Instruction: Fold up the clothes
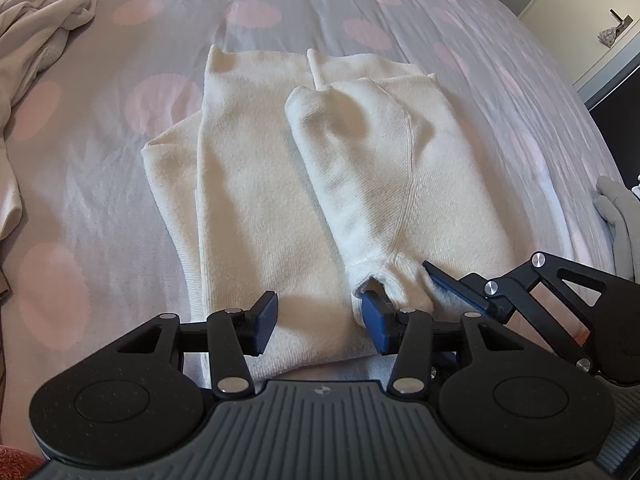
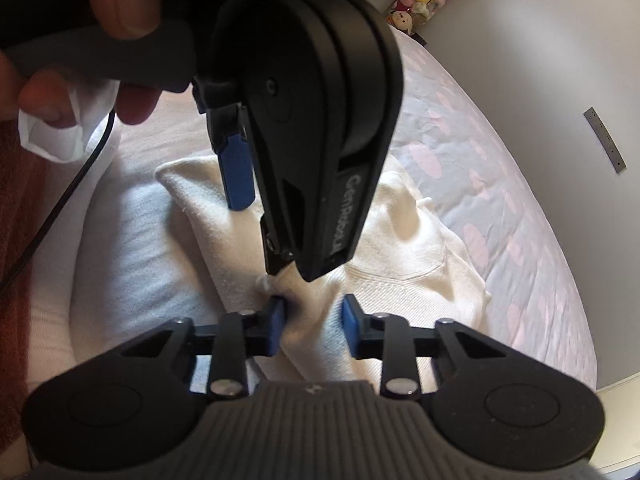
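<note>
A cream knit sweater lies partly folded on the bed, a sleeve laid back along its body. My left gripper is open over the sweater's near edge, its right pad touching the sleeve cuff. My right gripper is open around a bunch of the same cream fabric at the cuff; it also shows at the right in the left wrist view. The left gripper's body fills the top of the right wrist view.
The bed has a grey cover with pink spots. A crumpled beige garment lies at the far left. A grey cloth sits at the right edge. A white pillow and black cable are near.
</note>
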